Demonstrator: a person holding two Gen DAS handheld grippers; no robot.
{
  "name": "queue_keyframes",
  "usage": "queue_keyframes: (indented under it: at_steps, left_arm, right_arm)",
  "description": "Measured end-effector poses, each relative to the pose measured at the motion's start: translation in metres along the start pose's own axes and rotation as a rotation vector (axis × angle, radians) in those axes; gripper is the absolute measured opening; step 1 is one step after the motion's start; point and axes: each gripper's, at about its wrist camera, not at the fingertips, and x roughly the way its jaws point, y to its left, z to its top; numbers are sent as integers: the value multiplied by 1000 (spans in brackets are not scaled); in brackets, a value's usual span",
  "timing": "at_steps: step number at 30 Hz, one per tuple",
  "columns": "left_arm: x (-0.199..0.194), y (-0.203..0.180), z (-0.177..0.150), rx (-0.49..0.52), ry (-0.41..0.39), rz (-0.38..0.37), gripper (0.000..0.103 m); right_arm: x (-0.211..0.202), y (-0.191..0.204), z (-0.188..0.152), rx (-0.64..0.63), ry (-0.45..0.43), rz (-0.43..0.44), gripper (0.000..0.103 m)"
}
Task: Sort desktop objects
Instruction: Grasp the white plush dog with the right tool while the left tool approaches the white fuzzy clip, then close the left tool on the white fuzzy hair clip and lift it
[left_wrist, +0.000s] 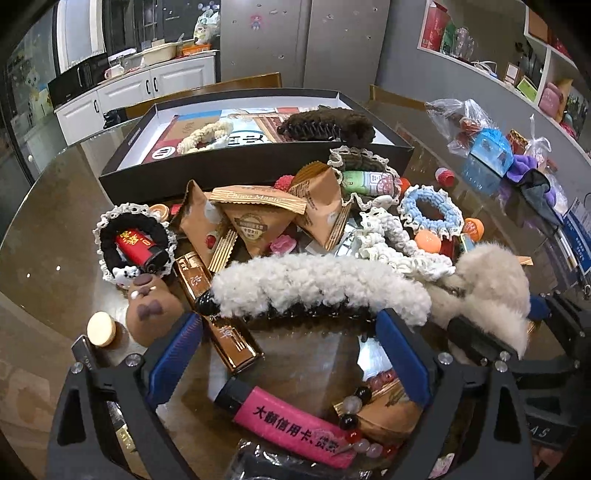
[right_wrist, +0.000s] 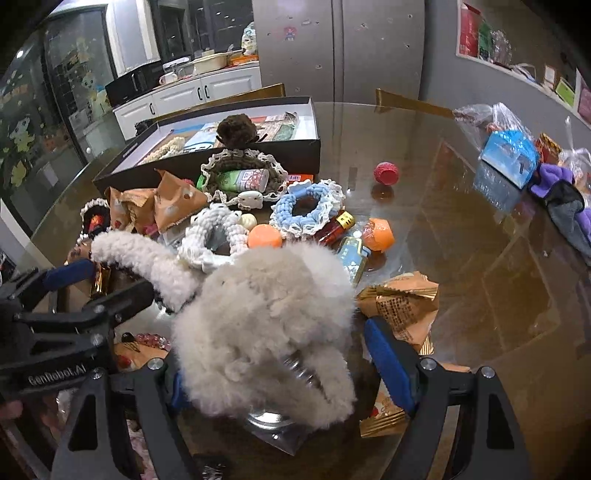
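Observation:
A pile of small objects lies on a glass table (right_wrist: 461, 229) in front of a black box (left_wrist: 255, 166). A white fluffy hair claw (left_wrist: 317, 284) lies across the tips of my left gripper (left_wrist: 291, 332), whose jaws stand wide open around its ends. A beige fluffy hair claw (right_wrist: 266, 325) sits between the open jaws of my right gripper (right_wrist: 280, 354); whether the pads touch it is unclear. It also shows in the left wrist view (left_wrist: 491, 288). The box holds a brown fluffy claw (left_wrist: 328, 125) and a cream scrunchie (left_wrist: 205, 136).
The pile holds orange snack packets (left_wrist: 255, 218), a blue scrunchie (left_wrist: 432, 214), a black scrunchie (left_wrist: 133, 240), a pink lighter (left_wrist: 288, 424), gold bars (left_wrist: 218, 314) and orange balls (right_wrist: 264, 236). A red cap (right_wrist: 386, 171), a blue box (right_wrist: 509, 155) and purple cloth (right_wrist: 557, 184) lie to the right.

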Motion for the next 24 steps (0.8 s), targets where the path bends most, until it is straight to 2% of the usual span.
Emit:
queue_keyframes:
  at_steps: [5,7,9,10,12,13,15,20,24]
  left_arm:
    - [4,-3,2,6,-2,-13,96]
    - [6,-4,1,7,-13,-32,92]
    - [4,-6,0,16,-25,-42,80]
    - [3,-6,0,18,-25,-42,60]
    - [2,-6,2,10,-23,-63,7]
    - [3,-5,1,9,-19,-59,3]
    - [3,-7,1,32,-24,-62,0]
    - [2,-10,-4,24,-19,-135,0]
    - [-2,-13,-4,17,-19,-166,0]
  right_arm:
    - [1,-1,1,-13,-10,3,81]
    - [1,0,1,-27,-15,2,69]
    - [2,1,1,-35,-15,3,61]
    - [3,1,1,-37,-14,3,58]
    - [2,-1,1,-34,-20,8,55]
    - [1,-2,1,-27,-23,13,53]
    - [0,-5,2,-19,-23,25,51]
    - [-3,-8,2,-7,-31,43,47]
    - [-6,-9,2,-3,-36,58,46]
